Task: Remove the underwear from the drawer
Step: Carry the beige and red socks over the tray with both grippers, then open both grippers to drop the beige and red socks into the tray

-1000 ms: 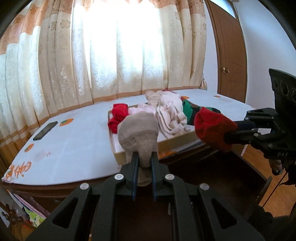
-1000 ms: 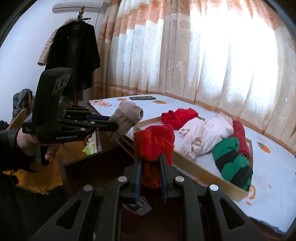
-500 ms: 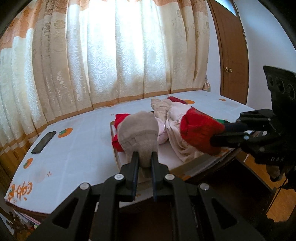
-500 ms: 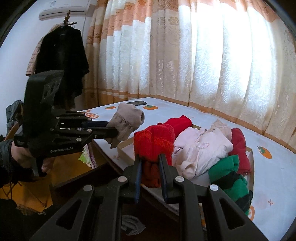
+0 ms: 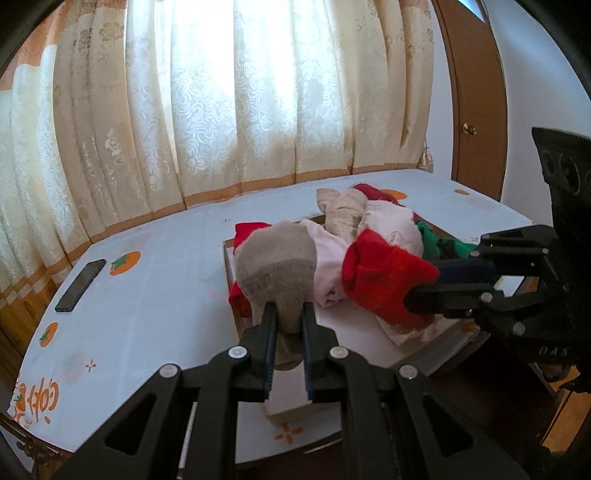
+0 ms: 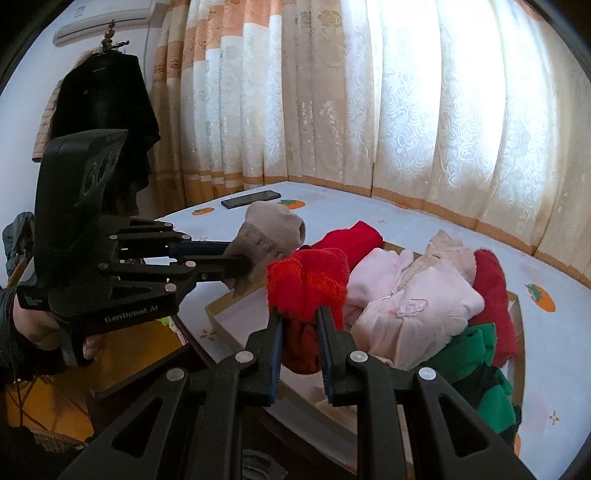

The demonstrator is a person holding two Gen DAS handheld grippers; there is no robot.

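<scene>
Home bedroom. Bed (image 5: 147,317) with white sheet printed with orange persimmons, against long cream-and-orange lace curtains (image 5: 236,103) lit from the window behind. Brown wooden door (image 5: 476,99) with round knob at the far corner. Wall air conditioner (image 6: 107,16) up high, black coat (image 6: 103,107) hanging on a rack below it. Shallow cardboard box (image 6: 216,314) of folded clothes on the bed, smartphone (image 5: 80,285) lying on the sheet.

I see daylight glowing through cream and orange patterned curtains (image 5: 229,110) behind a surface (image 5: 147,295) covered in a white cloth printed with orange fruit. A brown wooden door (image 5: 476,96) stands to one side; an air conditioner (image 6: 103,20) hangs on the white wall (image 6: 33,74) above a dark coat (image 6: 103,99).
</scene>
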